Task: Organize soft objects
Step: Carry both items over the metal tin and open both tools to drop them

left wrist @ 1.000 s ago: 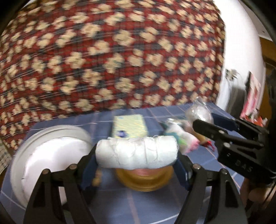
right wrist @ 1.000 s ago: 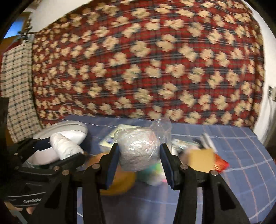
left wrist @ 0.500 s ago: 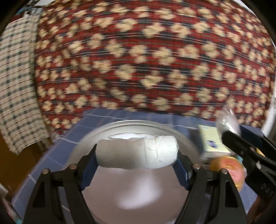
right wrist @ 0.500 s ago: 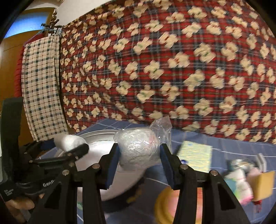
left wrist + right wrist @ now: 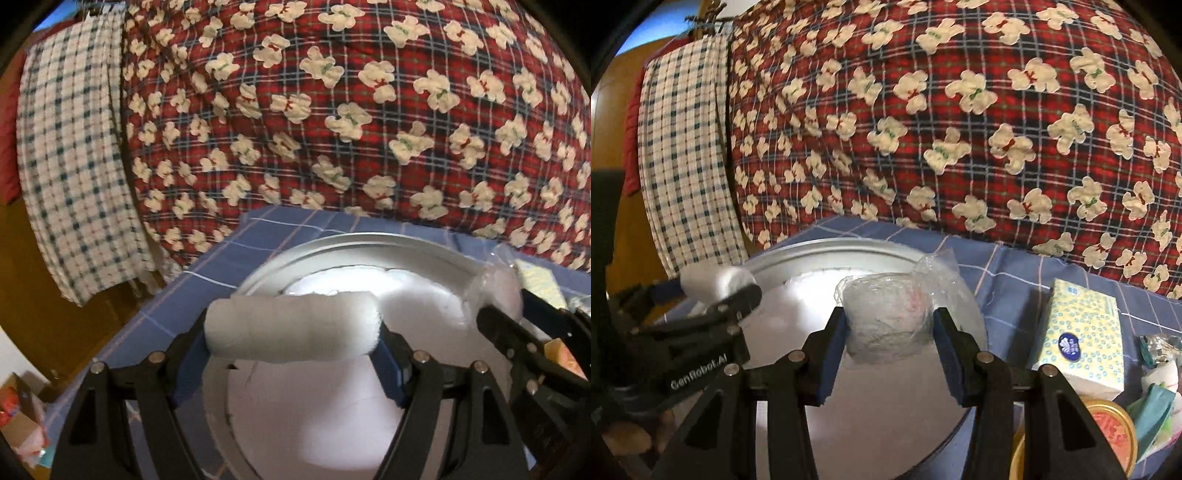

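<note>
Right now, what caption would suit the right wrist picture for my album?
Right hand-held gripper holds a plastic-wrapped bundle over a metal basin, tissue pack alongside.

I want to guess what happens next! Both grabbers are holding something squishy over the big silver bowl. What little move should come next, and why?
Probably lower the left gripper a little and open its fingers. Its white cloth roll already hangs over the silver bowl, so it should drop inside. The right gripper holds the plastic-wrapped bundle over the same bowl, so it could let go right after.

Dim warm light; basin [image 5: 332, 243] glare; fisheye-warped edges.
</note>
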`<action>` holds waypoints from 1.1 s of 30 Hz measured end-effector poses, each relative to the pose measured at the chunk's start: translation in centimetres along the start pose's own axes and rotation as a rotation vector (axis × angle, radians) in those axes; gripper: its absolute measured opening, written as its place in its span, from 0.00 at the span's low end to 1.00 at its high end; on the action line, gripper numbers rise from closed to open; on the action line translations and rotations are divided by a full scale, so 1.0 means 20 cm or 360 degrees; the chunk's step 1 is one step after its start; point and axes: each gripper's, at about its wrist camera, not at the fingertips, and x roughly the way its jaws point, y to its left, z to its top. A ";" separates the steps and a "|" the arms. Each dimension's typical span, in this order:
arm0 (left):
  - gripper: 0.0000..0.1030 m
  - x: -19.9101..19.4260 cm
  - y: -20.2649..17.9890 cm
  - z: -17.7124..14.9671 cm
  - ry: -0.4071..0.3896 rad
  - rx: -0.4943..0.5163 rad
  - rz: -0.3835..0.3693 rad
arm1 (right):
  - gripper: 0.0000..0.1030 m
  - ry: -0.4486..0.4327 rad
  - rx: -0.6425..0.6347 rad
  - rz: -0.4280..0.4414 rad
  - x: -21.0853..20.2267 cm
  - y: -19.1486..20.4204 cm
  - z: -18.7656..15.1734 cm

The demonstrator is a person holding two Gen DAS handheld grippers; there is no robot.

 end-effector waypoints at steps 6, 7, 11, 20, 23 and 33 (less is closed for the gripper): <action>0.76 0.03 0.02 -0.03 0.0060 -0.0021 0.0045 | 0.49 0.0012 -0.0051 0.0046 0.01 0.03 -0.03; 0.76 0.04 0.03 -0.03 0.0064 -0.0018 0.0059 | 0.49 0.0013 -0.0064 0.0044 0.01 0.04 -0.03; 0.76 0.04 0.03 -0.05 0.0062 -0.0015 0.0087 | 0.49 0.0015 -0.0100 0.0070 0.02 0.06 -0.04; 1.00 0.01 0.02 -0.04 0.0041 0.0005 0.0174 | 0.75 0.0000 0.0005 0.0137 0.00 0.01 -0.05; 1.00 -0.02 0.03 -0.03 0.0017 -0.0026 0.0154 | 0.75 -0.0095 0.0069 0.0142 -0.07 -0.03 -0.03; 1.00 -0.11 -0.04 -0.04 -0.0081 -0.0041 0.0111 | 0.81 -0.0480 0.0097 -0.0152 -0.33 -0.14 -0.01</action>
